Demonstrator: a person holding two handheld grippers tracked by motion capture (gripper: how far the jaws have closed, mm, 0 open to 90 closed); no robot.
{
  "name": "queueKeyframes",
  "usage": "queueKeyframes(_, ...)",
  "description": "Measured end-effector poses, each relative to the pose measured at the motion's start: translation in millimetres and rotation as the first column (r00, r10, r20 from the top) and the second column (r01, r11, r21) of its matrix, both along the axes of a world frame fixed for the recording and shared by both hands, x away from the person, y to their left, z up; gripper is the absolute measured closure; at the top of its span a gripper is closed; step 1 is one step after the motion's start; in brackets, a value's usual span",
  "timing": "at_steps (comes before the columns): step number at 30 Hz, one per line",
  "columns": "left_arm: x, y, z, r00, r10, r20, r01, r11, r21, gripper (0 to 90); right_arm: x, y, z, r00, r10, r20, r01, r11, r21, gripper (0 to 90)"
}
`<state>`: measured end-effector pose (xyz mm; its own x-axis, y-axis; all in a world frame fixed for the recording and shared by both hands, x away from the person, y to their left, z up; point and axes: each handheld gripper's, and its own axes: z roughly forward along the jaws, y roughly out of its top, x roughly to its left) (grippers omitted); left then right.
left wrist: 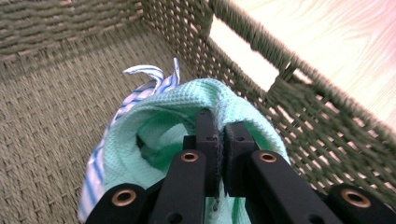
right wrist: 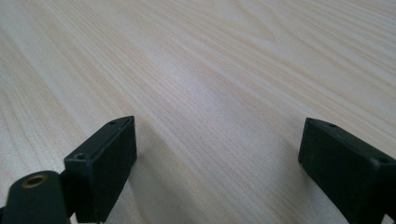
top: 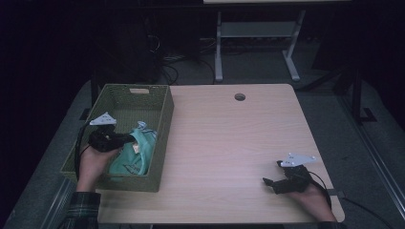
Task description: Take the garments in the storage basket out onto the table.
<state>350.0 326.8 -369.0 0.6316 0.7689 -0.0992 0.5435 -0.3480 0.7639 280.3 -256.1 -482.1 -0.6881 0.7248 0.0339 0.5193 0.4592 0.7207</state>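
L hand-held gripper (left wrist: pixel 219 140) jaws clamped; R hand-held gripper (right wrist: pixel 217 163) jaws wide apart.

Dim room, grey floor (top: pixel 258 67), white desk frame (top: pixel 218 47)

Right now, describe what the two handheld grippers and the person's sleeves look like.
Both grippers are black. The left gripper carries a grey three-cornered plate on top and a black cable looping beside the hand; up close its fingers are flat black bars with brass-coloured rivets. The right gripper has the same grey plate and a black cable, with blocky black fingers. The left sleeve is dark plaid.
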Motion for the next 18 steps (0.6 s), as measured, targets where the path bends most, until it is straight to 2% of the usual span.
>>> queueKeyframes(7,-1.4,6.3,7.0,0.9993,0.017,0.033,-0.015,0.9979,-0.063,86.6,0.1,-0.2,0.1,1.0,0.001,0.001,-0.001,1.0,-0.002,11.1)
queueKeyframes(12,-2.1,6.4,14.0,0.9984,0.009,0.055,-0.005,0.9963,-0.085,86.6,0.3,-0.1,0.0,1.0,-0.002,0.001,0.002,1.0,-0.001,11.2)
queueKeyframes(18,-3.2,6.9,26.6,0.9973,-0.006,0.073,0.015,0.991,-0.133,86.7,0.3,-0.1,0.0,1.0,-0.003,0.0,0.003,1.0,0.0,11.1)
